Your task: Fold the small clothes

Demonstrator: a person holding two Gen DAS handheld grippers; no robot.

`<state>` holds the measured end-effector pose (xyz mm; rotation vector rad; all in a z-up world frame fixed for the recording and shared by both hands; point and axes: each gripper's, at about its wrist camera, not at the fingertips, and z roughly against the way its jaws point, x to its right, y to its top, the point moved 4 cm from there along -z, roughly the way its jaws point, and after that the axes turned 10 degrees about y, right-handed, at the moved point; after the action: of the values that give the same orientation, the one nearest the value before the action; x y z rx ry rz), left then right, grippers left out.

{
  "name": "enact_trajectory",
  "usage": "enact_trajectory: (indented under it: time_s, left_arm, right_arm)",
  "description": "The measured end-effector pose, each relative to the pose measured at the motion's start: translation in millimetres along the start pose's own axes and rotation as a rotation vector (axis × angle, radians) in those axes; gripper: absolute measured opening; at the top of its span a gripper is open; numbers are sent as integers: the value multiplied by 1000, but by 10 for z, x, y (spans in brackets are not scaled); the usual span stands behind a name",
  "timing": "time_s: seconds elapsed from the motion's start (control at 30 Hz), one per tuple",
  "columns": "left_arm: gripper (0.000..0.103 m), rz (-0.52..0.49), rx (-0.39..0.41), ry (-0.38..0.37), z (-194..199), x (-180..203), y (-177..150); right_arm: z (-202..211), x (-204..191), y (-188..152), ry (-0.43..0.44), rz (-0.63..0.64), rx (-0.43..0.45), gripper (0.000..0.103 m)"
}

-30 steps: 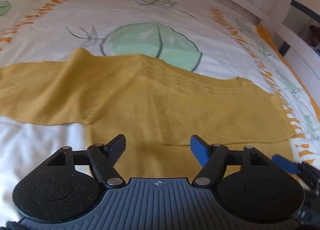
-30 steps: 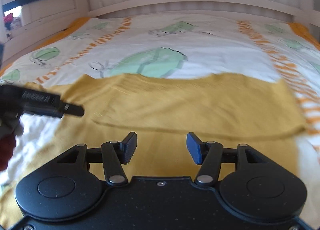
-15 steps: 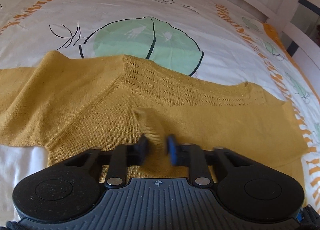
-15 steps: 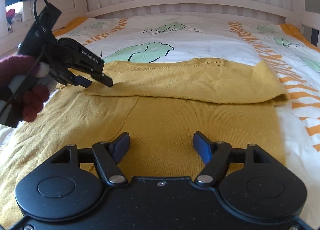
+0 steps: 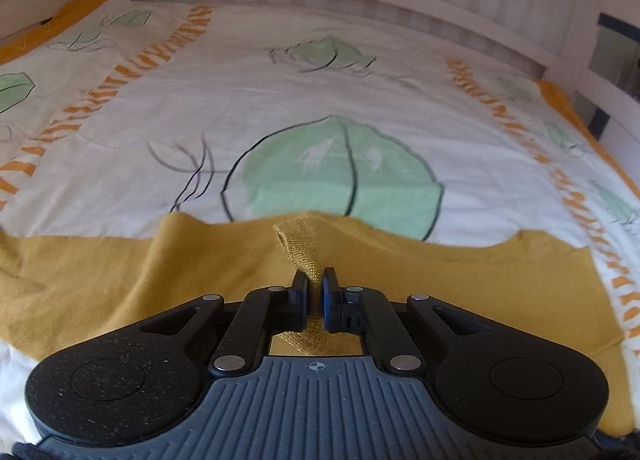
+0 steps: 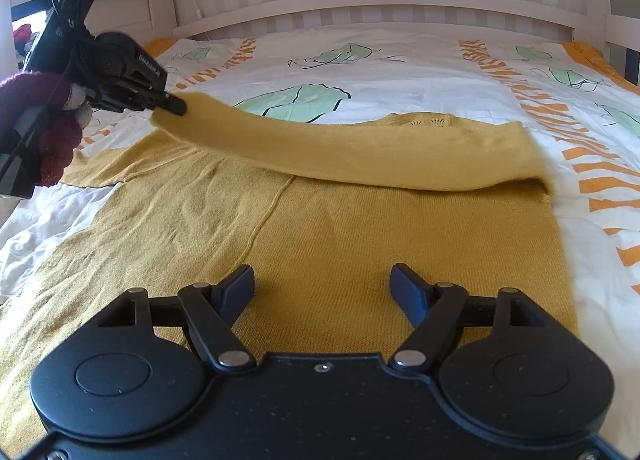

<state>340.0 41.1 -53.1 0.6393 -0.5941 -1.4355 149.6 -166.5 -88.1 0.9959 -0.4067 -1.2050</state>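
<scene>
Left claw (image 5: 315, 284) is clamped on the mustard sweater (image 6: 360, 240) sleeve, lifted across. Right claw (image 6: 322, 284) is opening, nothing between its jaws. Folding appears barely begun; body unfolded on bed (image 6: 400, 59).

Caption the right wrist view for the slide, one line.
Left gripper lifts the mustard sweater sleeve off the bed; right gripper hangs open above.

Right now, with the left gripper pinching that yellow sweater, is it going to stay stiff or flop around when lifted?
Probably floppy: the yellow sweater sags in a curve from the left gripper. Likely light, since one small pinch carries the sleeve. The knit looks grippy, so slipping seems unlikely.
</scene>
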Motion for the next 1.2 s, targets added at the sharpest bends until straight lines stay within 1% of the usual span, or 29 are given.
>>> enact_trajectory:
  time_s: [0.13,0.27,0.33,0.4,0.47,0.53,0.67,0.73,0.83,0.97,1.1,1.2]
  left_arm:
    - [7,-14,-39,36,-144,-56,-139]
    - [12,-13,-95,61,-271,-81,-298]
    - [25,-13,-85,63,-285,-91,-361]
    - [29,-25,-60,57,-269,-94,-397]
    - [35,-43,-44,47,-248,-80,-425]
    - [44,-49,-39,32,-230,-83,-440]
    - [51,-18,-42,4,-203,-109,-462]
    - [60,-3,-45,-21,-180,-132,-496]
    - [65,-19,-41,-22,-124,-131,-557]
    - [70,-47,-24,-11,-9,-134,-663]
    - [72,-69,-20,-28,67,-186,-758]
    - [74,-122,-12,-54,120,-213,-845]
  right_arm:
    - [-16,-10,-4,-4,6,-8,79]
    - [-37,-38,-12,-13,20,-17,83]
    - [-49,-48,-15,-15,25,-24,88]
    - [-62,-51,-13,-19,28,-30,91]
    - [-69,-58,-16,-19,29,-35,94]
    - [-77,-56,-17,-18,28,-39,96]
    - [-93,-60,-17,-24,29,-46,98]
    - [-108,-62,-16,-30,31,-53,100]
    - [-119,-70,-21,-38,34,-60,102]
    - [-130,-74,-15,-43,38,-64,102]
    - [-134,-75,-16,-46,42,-69,102]
    - [-142,-78,-14,-50,47,-73,102]
